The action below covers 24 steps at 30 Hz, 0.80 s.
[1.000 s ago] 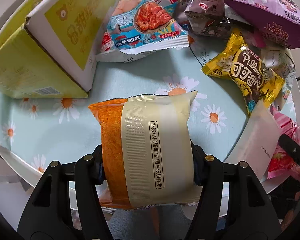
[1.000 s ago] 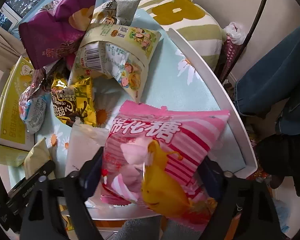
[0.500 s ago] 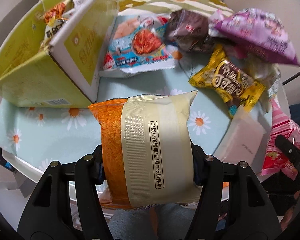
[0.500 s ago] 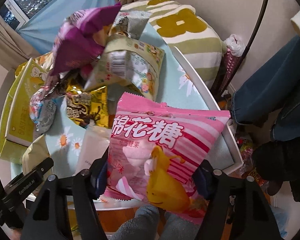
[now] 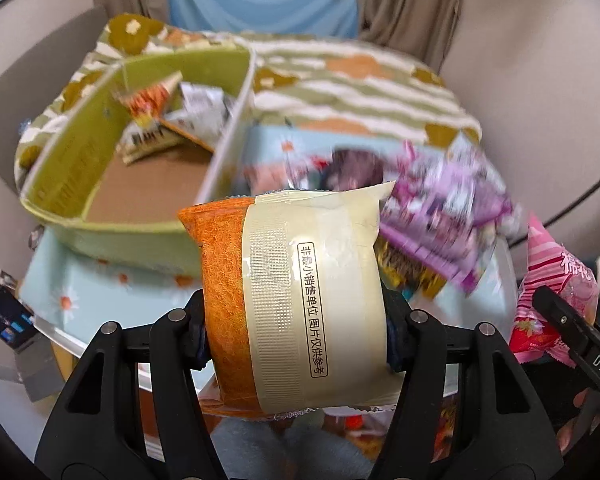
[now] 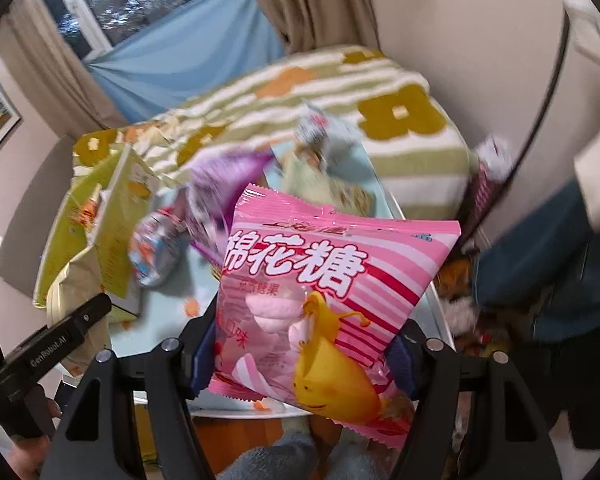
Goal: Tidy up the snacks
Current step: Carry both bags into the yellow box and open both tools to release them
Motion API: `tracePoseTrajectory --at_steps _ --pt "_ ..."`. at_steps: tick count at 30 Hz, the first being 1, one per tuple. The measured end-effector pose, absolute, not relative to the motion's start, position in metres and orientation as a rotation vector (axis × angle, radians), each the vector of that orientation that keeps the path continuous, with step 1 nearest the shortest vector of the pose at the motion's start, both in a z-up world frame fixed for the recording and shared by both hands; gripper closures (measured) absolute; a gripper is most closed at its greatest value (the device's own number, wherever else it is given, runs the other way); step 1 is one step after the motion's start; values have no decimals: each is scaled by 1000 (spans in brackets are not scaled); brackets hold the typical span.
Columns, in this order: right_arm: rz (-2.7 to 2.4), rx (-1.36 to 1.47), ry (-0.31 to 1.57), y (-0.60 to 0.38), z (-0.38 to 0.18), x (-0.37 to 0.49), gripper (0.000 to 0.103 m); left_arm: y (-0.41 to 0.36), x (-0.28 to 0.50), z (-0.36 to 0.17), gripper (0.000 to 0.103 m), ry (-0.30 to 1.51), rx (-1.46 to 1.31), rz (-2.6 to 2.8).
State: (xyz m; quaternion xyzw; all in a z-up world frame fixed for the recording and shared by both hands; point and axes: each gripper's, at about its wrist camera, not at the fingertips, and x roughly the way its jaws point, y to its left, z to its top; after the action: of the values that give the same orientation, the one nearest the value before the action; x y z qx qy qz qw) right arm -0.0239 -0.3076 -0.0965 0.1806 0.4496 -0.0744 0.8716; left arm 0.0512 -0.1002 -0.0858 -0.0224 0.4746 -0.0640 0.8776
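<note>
My left gripper (image 5: pixel 296 332) is shut on an orange and cream snack packet (image 5: pixel 296 296) and holds it in the air above the table's near edge. My right gripper (image 6: pixel 300 352) is shut on a pink marshmallow bag (image 6: pixel 324 304), also lifted; the bag shows at the right of the left wrist view (image 5: pixel 556 280). An open yellow-green box (image 5: pixel 140 176) with a few packets inside stands at the far left of the table and shows in the right wrist view (image 6: pixel 100 216).
Loose snacks lie on the daisy-print table (image 5: pixel 80 292): a purple bag (image 5: pixel 452 216), a dark packet (image 5: pixel 356 168), a blue and white packet (image 6: pixel 156 248). A striped sofa (image 5: pixel 360 80) is behind. A person's leg (image 6: pixel 540 248) is at the right.
Both grippers have risen with their packets and tilted up, so the box's inside and the sofa have come into view. The table looks farther away.
</note>
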Motion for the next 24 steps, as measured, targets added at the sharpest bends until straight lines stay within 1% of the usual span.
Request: tracePoseTrajectory --at_steps 6,14,18,24 --pt "-125 334 864 -287 -61 1 37 -71 70 -66 43 917 -68 -110" --pt "-67 295 828 -226 -37 53 37 5 125 -57 43 897 -71 -70" --pt "-5 278 833 -180 -36 89 37 42 153 -63 43 914 -40 -50" --pt "85 254 873 -110 -50 141 37 93 195 -91 43 968 13 -35"
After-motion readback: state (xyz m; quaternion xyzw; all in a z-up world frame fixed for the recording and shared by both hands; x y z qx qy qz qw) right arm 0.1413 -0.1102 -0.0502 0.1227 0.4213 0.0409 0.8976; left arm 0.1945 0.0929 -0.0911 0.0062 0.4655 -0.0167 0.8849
